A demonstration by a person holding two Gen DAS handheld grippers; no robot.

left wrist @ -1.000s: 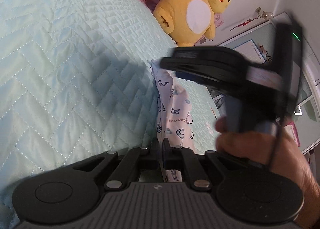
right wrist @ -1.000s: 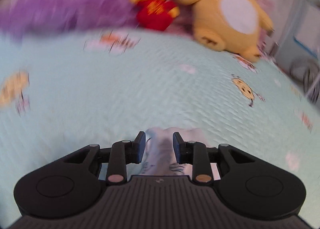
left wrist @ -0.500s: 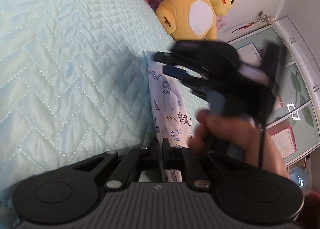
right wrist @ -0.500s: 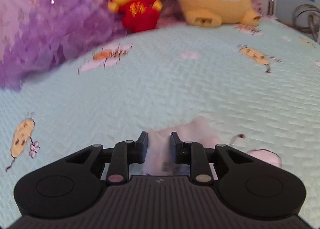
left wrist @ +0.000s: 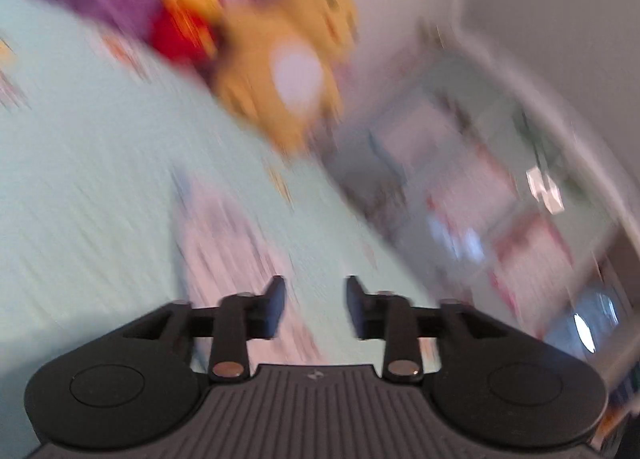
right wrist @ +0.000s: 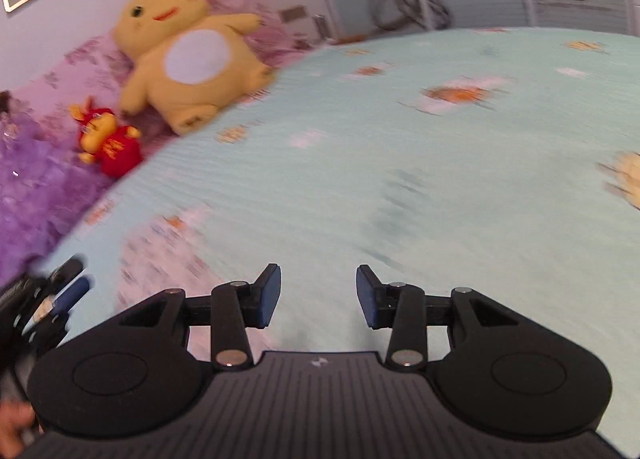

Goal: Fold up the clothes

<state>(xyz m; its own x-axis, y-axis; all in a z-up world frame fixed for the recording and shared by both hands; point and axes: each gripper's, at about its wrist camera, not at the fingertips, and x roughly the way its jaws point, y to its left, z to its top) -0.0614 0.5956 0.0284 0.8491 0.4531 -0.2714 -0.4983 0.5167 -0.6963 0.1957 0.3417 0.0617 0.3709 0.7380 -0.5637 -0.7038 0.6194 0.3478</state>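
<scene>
The left gripper (left wrist: 315,307) is holding its 2 jaws apart, gripping nothing. The pale printed garment (right wrist: 168,255) is lying flat on the mint bed quilt (right wrist: 440,179), left of the right gripper (right wrist: 318,295), whose jaws are also standing apart, empty.

Motion blur smears the pale garment (left wrist: 224,227) beyond reading.

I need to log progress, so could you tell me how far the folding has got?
Done: the printed garment lies released on the quilt. In hand: nothing; left gripper and right gripper are open. Left: blur hides whether it is neatly folded.
</scene>
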